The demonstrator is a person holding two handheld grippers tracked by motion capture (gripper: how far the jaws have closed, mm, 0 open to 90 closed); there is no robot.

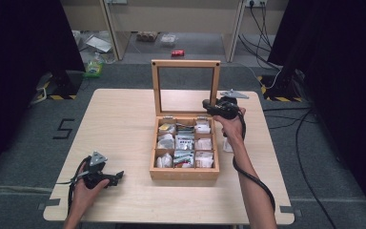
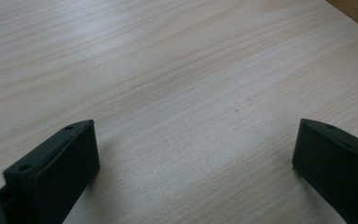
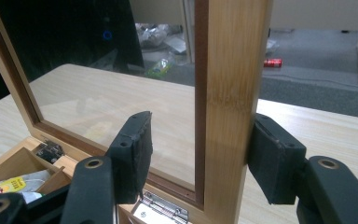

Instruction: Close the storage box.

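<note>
My right gripper (image 3: pixel 196 158) straddles the right post of the lid (image 1: pixel 186 63), which stands upright on the wooden box (image 1: pixel 184 173) at mid-table; one pad looks pressed to the post's outer face, the other stands off on the glass side, so I can't call it a firm grip. My left gripper (image 2: pixel 193 158) rests wide open and empty on the bare table (image 1: pixel 124 119), well apart from the box.

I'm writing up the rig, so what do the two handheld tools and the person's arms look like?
Both tools are black. The left tool and right tool each carry a grey three-cornered plate on top and trail a black cable. Their jaws are flat, blocky black pads on arms with round screw holes. The person's forearms are bare, no sleeves in view.
</note>
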